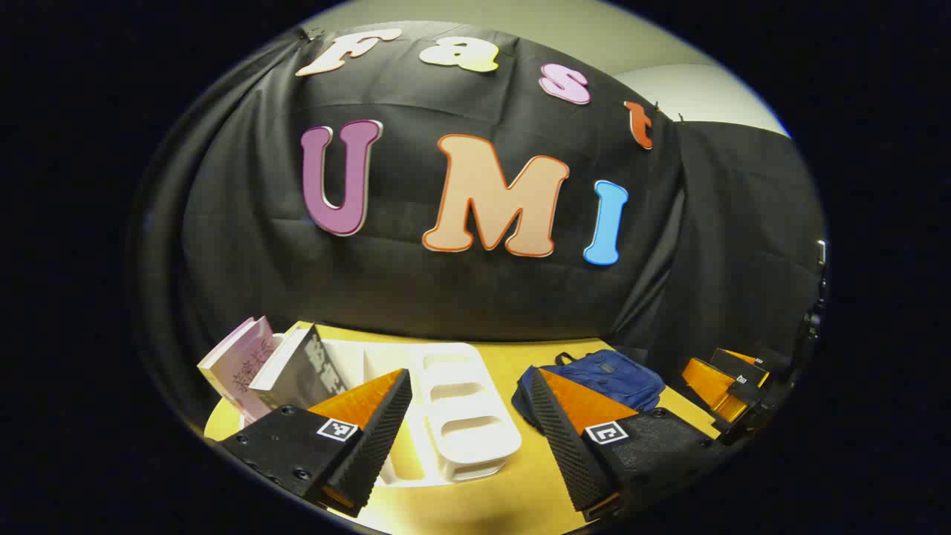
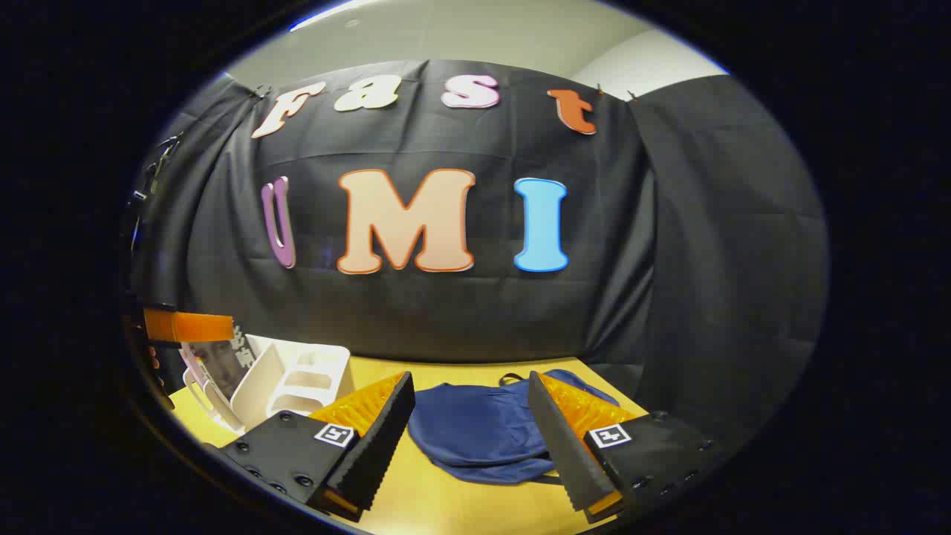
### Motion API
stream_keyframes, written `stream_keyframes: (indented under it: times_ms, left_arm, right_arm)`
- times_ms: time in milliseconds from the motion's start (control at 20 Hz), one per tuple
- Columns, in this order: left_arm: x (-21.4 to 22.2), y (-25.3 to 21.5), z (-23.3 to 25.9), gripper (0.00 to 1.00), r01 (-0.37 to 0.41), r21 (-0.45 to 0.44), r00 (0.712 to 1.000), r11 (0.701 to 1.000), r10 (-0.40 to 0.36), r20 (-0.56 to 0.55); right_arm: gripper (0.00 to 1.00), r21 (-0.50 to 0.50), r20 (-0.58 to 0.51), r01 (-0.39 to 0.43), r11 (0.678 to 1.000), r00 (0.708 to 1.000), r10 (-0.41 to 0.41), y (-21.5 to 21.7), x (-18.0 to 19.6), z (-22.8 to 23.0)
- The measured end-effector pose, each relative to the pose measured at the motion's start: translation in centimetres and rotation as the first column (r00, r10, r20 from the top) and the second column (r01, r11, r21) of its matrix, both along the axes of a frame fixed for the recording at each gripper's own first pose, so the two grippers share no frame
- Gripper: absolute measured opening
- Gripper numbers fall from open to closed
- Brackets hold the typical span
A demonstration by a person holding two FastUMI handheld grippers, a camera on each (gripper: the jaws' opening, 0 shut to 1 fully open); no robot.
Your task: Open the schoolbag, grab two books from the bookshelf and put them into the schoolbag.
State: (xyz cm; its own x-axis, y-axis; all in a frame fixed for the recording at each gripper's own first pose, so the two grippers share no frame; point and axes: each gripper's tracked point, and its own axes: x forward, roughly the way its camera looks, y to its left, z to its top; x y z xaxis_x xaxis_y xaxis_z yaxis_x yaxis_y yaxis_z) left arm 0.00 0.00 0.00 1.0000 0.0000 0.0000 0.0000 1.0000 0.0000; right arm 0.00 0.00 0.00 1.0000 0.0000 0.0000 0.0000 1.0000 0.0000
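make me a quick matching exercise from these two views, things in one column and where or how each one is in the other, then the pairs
Things:
1. schoolbag
2. bookshelf
3. books
4. left gripper

Place or state:
A. white, lying on the yellow table
B. open, holding nothing
C. leaning at the shelf's left end
D. blue, lying flat in front of the right gripper

Pairs: 1-D, 2-A, 3-C, 4-B

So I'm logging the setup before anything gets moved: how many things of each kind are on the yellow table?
Upright books, one pink-covered and one dark-covered: 2
White plastic bookshelf: 1
Blue fabric schoolbag: 1
Total: 4
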Motion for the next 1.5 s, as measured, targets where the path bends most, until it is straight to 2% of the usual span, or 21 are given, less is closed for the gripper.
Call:
stream_keyframes:
  times_ms: [100,300,350,400,500,650,850,950,1050,1100,1150,1300,1500]
  left_arm:
    - [-0.8,1.4,-0.2,0.95,-0.016,-0.016,1.000,1.000,0.015,-0.006]
    - [-1.8,3.0,-0.1,0.95,-0.061,0.002,0.998,0.998,0.061,-0.015]
    - [-2.1,3.2,-0.4,0.95,-0.071,0.001,0.997,0.998,0.071,-0.016]
    - [-2.1,3.4,-0.4,0.95,-0.083,-0.004,0.996,0.997,0.083,-0.019]
    - [-2.3,3.4,-0.5,0.95,-0.109,-0.017,0.994,0.994,0.109,-0.027]
    - [-2.1,3.4,-0.7,0.95,-0.137,-0.039,0.990,0.990,0.136,-0.028]
    - [-1.5,3.7,-0.8,0.95,-0.166,-0.030,0.986,0.986,0.165,-0.029]
    - [-1.2,3.6,-0.9,0.95,-0.170,-0.032,0.985,0.985,0.169,-0.031]
    - [-0.9,3.6,-1.0,0.95,-0.174,-0.041,0.984,0.984,0.173,-0.034]
    - [-0.8,3.4,-1.0,0.91,-0.174,-0.049,0.984,0.984,0.172,-0.036]
    - [-0.7,3.4,-1.2,0.94,-0.176,-0.056,0.984,0.983,0.174,-0.040]
    - [-0.4,3.3,-1.5,0.95,-0.190,-0.058,0.981,0.980,0.187,-0.048]
    - [-0.8,3.5,-2.1,0.95,-0.217,-0.048,0.975,0.975,0.214,-0.060]
  right_arm:
    - [1.00,-0.024,-0.003,-0.029,0.999,1.000,0.028,2.1,0.0,0.2]
    - [0.97,-0.077,-0.015,-0.075,0.994,0.997,0.075,4.3,-0.1,0.1]
    - [0.94,-0.078,-0.017,-0.088,0.993,0.996,0.087,4.5,-0.3,0.0]
    - [1.00,-0.079,-0.018,-0.098,0.992,0.995,0.097,4.7,-0.2,0.2]
    - [0.95,-0.083,-0.031,-0.117,0.990,0.993,0.115,4.5,0.0,0.2]
    - [0.98,-0.086,-0.044,-0.132,0.988,0.991,0.128,3.8,0.5,0.0]
    - [1.00,-0.111,-0.042,-0.123,0.986,0.992,0.118,2.4,1.2,0.0]
    - [0.94,-0.121,-0.046,-0.119,0.985,0.992,0.115,1.9,1.6,-0.3]
    - [0.94,-0.126,-0.059,-0.121,0.985,0.992,0.115,1.5,2.1,-0.6]
    - [0.95,-0.128,-0.058,-0.123,0.984,0.991,0.116,1.4,2.2,-0.6]
    - [0.95,-0.130,-0.058,-0.124,0.984,0.991,0.117,1.2,2.3,-0.7]
    - [0.95,-0.142,-0.071,-0.116,0.983,0.992,0.107,0.2,3.1,-1.4]
    - [1.00,-0.221,-0.103,-0.082,0.972,0.993,0.061,-2.0,4.0,-3.8]
